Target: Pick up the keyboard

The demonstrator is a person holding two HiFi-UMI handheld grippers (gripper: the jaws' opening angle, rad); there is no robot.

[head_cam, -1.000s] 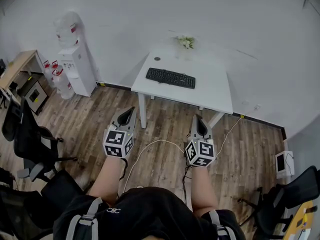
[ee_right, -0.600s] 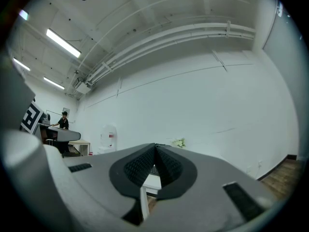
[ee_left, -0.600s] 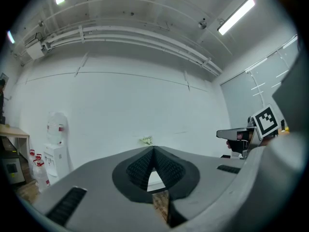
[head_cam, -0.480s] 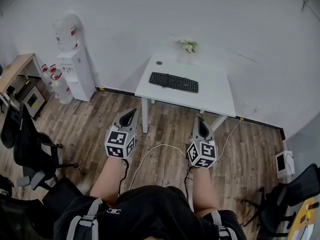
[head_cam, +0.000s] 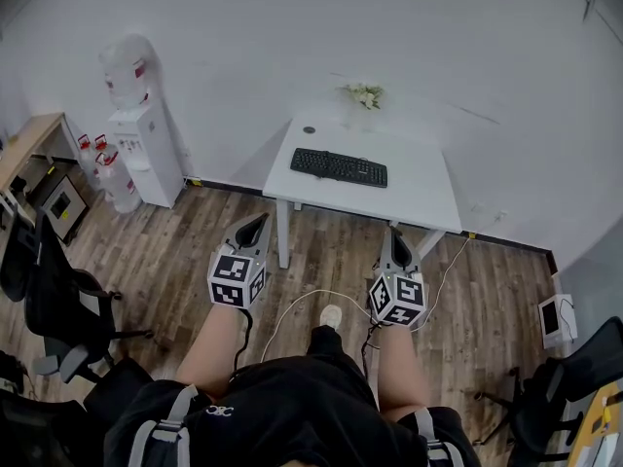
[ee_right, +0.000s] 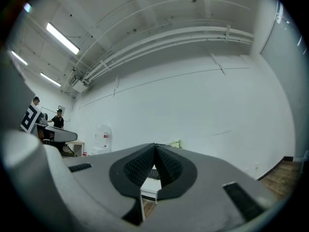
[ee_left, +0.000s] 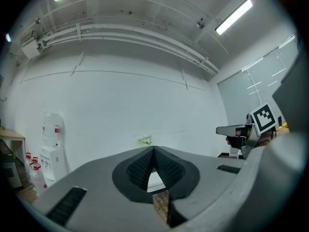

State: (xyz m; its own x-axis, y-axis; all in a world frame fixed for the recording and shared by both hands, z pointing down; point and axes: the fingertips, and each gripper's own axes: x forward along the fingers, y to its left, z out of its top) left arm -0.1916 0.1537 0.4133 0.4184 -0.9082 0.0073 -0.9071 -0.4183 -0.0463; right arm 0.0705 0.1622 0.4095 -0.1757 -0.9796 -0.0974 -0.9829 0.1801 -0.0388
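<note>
Grippers: left gripper [head_cam: 255, 220] and right gripper [head_cam: 394, 233] held clenched, empty.
Keyboard [head_cam: 339, 167]: left untouched near left edge of table [head_cam: 421, 181].
Remaining: approach, grasp and lift judged outstanding.

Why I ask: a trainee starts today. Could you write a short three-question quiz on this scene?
1. True or false: the keyboard lies on the white table.
2. Which of these stands at the table's far edge? A) flowers B) a lamp C) a mug
3. Fill in: the left tool and the right tool both have their jaws ____, with nothing held.
Key: 1 true; 2 A; 3 shut.
</note>
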